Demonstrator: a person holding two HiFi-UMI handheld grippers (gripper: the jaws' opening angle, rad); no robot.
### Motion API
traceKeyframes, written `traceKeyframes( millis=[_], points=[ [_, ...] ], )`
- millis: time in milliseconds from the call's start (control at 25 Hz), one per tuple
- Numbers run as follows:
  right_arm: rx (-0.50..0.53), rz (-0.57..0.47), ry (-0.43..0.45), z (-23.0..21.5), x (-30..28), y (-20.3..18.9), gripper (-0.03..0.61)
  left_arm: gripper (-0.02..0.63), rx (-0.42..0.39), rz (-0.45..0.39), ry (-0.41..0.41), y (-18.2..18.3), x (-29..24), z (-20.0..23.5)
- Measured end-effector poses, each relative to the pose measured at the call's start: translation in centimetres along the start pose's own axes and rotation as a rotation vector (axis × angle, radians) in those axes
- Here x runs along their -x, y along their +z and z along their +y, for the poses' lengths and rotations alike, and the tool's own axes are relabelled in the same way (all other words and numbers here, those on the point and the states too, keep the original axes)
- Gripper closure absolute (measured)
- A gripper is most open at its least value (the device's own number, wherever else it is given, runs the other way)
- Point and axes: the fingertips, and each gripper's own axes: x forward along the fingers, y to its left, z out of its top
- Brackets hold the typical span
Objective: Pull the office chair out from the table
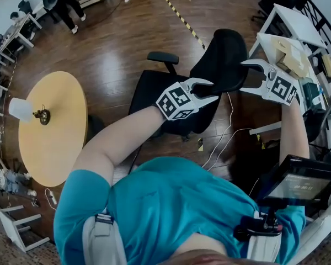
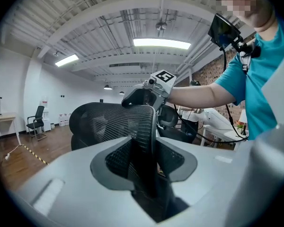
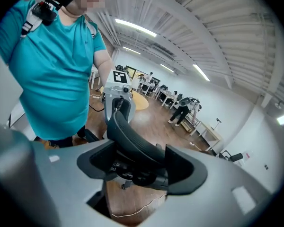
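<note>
Broadly, a wooden floor [image 1: 116, 48] filled the head view, with a round yellow table [image 1: 55, 142] at the left and a white desk [image 1: 298, 24] at the right. The black office chair [image 1: 154, 90] stood on the floor between them, nearer the desk and well apart from the round table, its backrest [image 1: 223, 54] turned toward the person in the teal shirt [image 1: 176, 203]. The left gripper [image 1: 214, 90] was partly closed, its jaws clamped on the left rim of the office chair's mesh backrest, which ran straight up between them in the left gripper view. The right gripper [image 1: 244, 76] stood spread wide around the backrest's right edge, which crossed the gap between its jaws without being pinched. A thin white cable [image 1: 226, 142] trailed over the floor beside the chair's base.
</note>
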Motion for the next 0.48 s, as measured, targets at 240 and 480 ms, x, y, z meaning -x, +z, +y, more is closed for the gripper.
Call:
traceKeyframes(
  millis=[240,480],
  points=[
    [0.145,0.055,-0.006,-1.9,2.4,-2.2,0.258,0.469,-0.012,0.052,-0.024,0.8,-3.4,0.3],
    [0.105,0.089,-0.059,-2.9,4.1,-4.0,0.253,0.476,-0.010,0.084,-0.035,0.8,-6.2,0.6]
  ],
)
